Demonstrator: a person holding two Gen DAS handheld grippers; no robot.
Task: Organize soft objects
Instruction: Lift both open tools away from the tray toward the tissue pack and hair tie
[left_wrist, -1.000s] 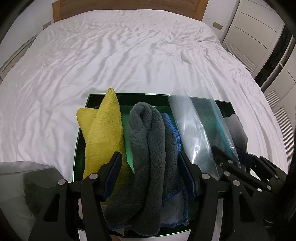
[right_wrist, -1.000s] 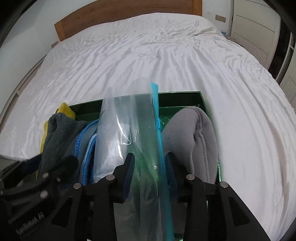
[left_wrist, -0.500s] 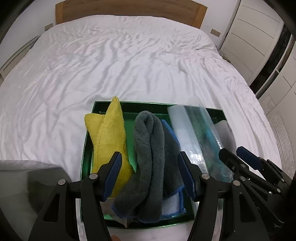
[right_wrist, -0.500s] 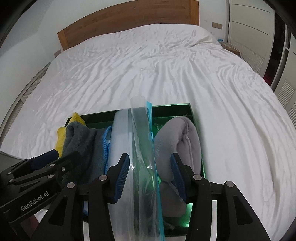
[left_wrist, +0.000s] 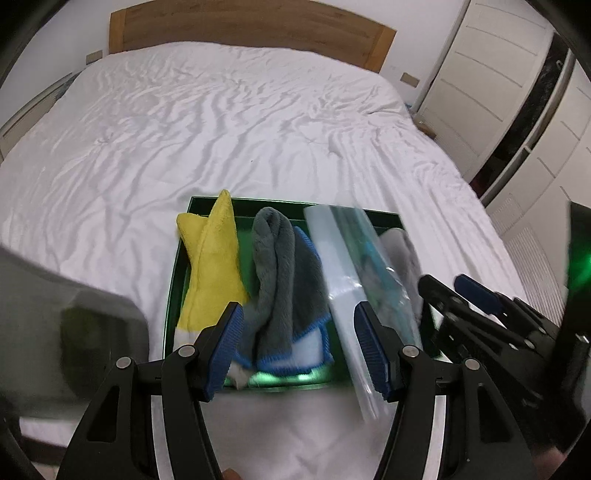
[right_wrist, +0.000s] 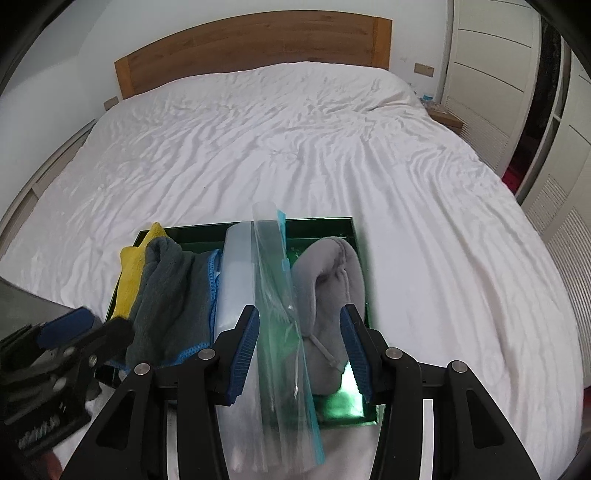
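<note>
Framing the near edge of each wrist view, two pairs of blue-padded tongs are seen with their jaws apart. Nothing is gripped by the left gripper (left_wrist: 299, 350), which is held above the dark grey towel (left_wrist: 284, 280). The right gripper (right_wrist: 301, 350) has just been opening; the clear zip bag (right_wrist: 280, 302) is seen between its pads, untouched by either. Beyond the fingers, a green tray (right_wrist: 321, 221) is set on the white bed (right_wrist: 295, 147). Across it are laid a yellow cloth (left_wrist: 212, 266), the dark grey towel, the bag and a light grey cloth (right_wrist: 332, 273). Farthest off, a wooden headboard (right_wrist: 251, 48) is seen.
</note>
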